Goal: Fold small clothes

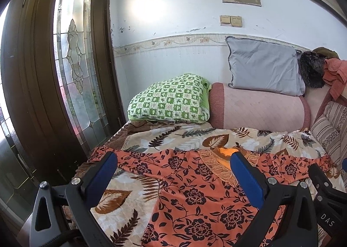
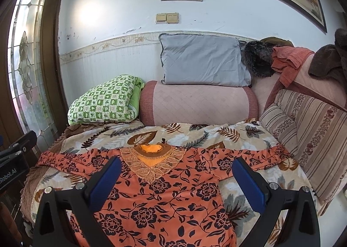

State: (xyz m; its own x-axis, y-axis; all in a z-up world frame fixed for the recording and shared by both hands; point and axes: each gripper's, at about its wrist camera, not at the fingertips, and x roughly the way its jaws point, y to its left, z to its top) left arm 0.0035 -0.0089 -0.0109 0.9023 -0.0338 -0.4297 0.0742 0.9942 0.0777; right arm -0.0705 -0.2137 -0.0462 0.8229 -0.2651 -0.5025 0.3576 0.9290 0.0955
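An orange blouse with dark flowers (image 2: 164, 199) lies spread flat, front up, on the leaf-print bedspread (image 2: 195, 134), sleeves out to both sides, lace collar (image 2: 149, 164) at the far end. It also shows in the left wrist view (image 1: 195, 199). My left gripper (image 1: 173, 158) is open and empty above the blouse's left half. My right gripper (image 2: 176, 162) is open and empty above its chest and right side. The right gripper's body shows at the right edge of the left wrist view (image 1: 325, 192).
A green checked pillow (image 2: 104, 99), a pink bolster (image 2: 197, 103) and a grey pillow (image 2: 201, 60) stand at the head. Striped cushions (image 2: 308, 134) line the right side. A wooden door with leaded glass (image 1: 71, 56) is at the left, near the bed edge.
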